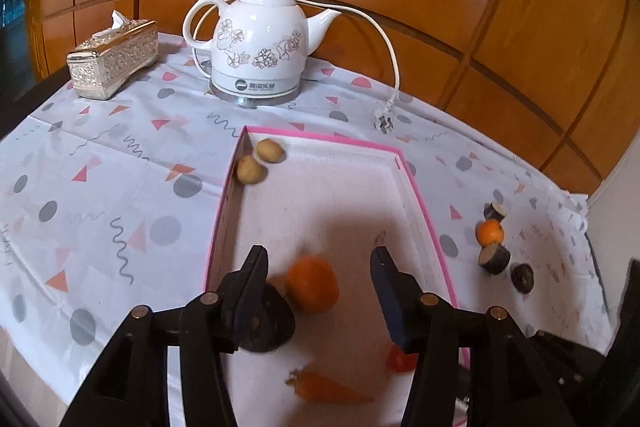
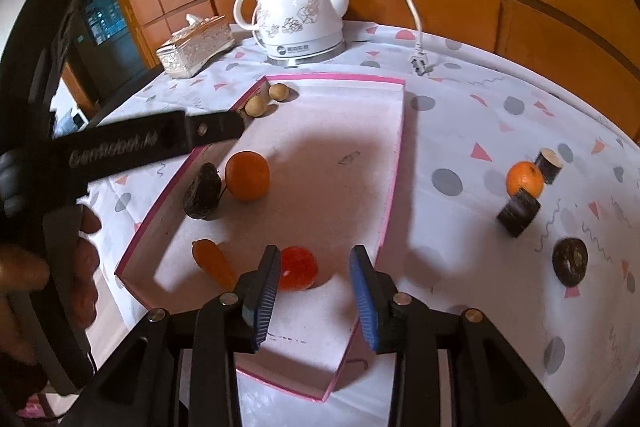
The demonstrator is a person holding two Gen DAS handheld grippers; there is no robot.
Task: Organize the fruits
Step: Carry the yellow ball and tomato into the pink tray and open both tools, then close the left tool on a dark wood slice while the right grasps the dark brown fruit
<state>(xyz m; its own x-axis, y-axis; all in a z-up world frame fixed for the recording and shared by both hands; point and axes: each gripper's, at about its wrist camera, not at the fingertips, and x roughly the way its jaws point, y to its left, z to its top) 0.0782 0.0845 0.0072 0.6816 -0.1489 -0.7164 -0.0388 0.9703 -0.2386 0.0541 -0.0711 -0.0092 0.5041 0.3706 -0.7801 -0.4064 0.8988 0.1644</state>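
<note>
A pink-rimmed white box [image 1: 420, 195] [image 2: 396, 163] holds two tan nuts [image 1: 269, 151] in its far left corner, an orange [image 1: 312, 285] [image 2: 247, 175], a dark wrinkled fruit [image 1: 272, 323] [image 2: 203, 193], a small carrot [image 1: 324, 389] [image 2: 214, 261] and a red tomato [image 1: 400, 361] [image 2: 298, 267]. My left gripper [image 1: 320, 255] stands open over the box; the blurred orange lies loose between its fingers. My right gripper [image 2: 316, 253] is open above the box's near end, with the tomato beside its left finger. The left gripper's finger [image 2: 216, 126] shows from the side in the right wrist view.
On the cloth right of the box lie a second orange [image 2: 525, 179], two dark cut cylinders [image 2: 519, 213] [image 2: 549, 159] and a dark round fruit [image 2: 570, 261]. A white kettle [image 1: 260, 43], its loose plug [image 1: 382, 121] and a silver tissue box [image 1: 114, 57] stand at the back.
</note>
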